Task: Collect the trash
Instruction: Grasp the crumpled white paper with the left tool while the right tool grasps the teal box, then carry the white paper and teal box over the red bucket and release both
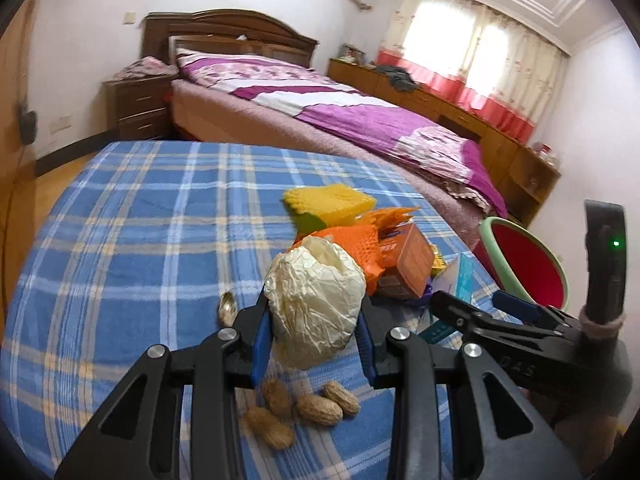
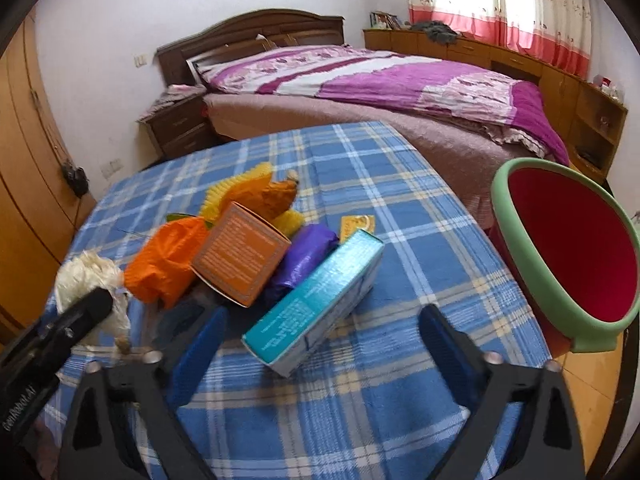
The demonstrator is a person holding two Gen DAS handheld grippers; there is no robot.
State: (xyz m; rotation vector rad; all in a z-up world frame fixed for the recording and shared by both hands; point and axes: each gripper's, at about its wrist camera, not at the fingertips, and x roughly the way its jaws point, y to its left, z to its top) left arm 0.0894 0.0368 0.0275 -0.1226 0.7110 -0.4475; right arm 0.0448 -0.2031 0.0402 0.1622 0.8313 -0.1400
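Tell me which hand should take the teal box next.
Right. The right gripper stands open with the teal box just ahead between its fingers, bin close by. The left gripper is shut on the crumpled paper.

Both cams ride on the tongs and look forward and down along the fingers. The left wrist one sits close over the blue plaid tablecloth (image 1: pixel 132 216), with the right gripper (image 1: pixel 476 308) poking in from its right. The right wrist one is just as close, with the left gripper (image 2: pixel 94 302) at its left edge. Both see the trash pile, the red bin (image 2: pixel 568 256) and the bed (image 1: pixel 340 116) beyond the fingertips.
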